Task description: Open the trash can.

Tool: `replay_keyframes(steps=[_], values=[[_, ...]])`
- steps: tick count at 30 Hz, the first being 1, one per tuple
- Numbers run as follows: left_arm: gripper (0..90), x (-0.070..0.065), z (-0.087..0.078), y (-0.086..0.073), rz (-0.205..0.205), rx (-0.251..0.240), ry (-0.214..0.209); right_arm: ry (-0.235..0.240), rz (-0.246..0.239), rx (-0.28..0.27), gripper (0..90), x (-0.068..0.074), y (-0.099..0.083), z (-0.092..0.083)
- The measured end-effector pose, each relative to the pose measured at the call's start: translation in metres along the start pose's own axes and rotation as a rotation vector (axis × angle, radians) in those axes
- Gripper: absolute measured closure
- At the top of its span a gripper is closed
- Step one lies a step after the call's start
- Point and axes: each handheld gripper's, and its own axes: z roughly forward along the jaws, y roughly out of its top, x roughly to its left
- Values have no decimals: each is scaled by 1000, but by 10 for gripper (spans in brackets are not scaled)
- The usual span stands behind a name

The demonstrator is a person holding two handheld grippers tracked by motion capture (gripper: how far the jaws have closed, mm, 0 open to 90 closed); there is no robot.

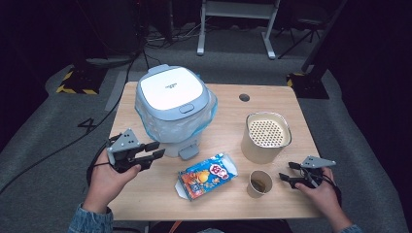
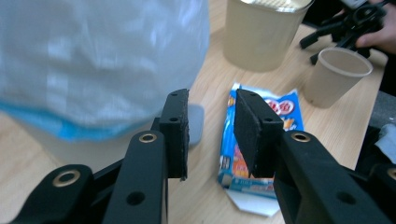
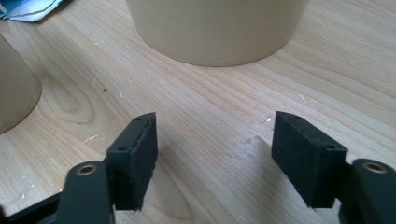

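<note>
Wooden tabletop (image 1: pixel 145 194) on grey carpet, with dark stands and cables behind; I read it from left to right. At the left edge my left gripper (image 1: pixel 151 156) hangs above the wood beside the rice cooker (image 1: pixel 170 94), its jaws part-way apart with nothing between them, pointing across the table toward the snack packet (image 1: pixel 208 175). I judge this a clearance posture, since the cooker's plastic-wrapped body (image 2: pixel 93 60) crowds the near jaw in the left gripper view and blocks any low, straight path. The packet lies flat near the front edge, between the cooker's grey front tab (image 1: pixel 188 151) and the paper cup (image 1: pixel 259 183), one end torn open. Behind the cup stands the beige inner pot (image 1: pixel 266 137), holding a perforated tray. At the right, my right gripper (image 1: pixel 285 172) rests low just beside the cup, its jaws spread and empty over bare wood, with the cup (image 3: pixel 14 88) at their left. The cup stands close enough to be knocked over.
</note>
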Motion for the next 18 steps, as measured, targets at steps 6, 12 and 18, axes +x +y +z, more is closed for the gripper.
replay_keyframes(steps=[6,12,18], values=[[663,2,-3,25,20,-58,-34,7,-6,-4,369,0,0,0],[664,4,-1,49,53,-116,-49,14,-11,-8,391,1,0,-1],[686,6,4,65,51,-196,-54,10,-9,-16,502,1,-1,-2]])
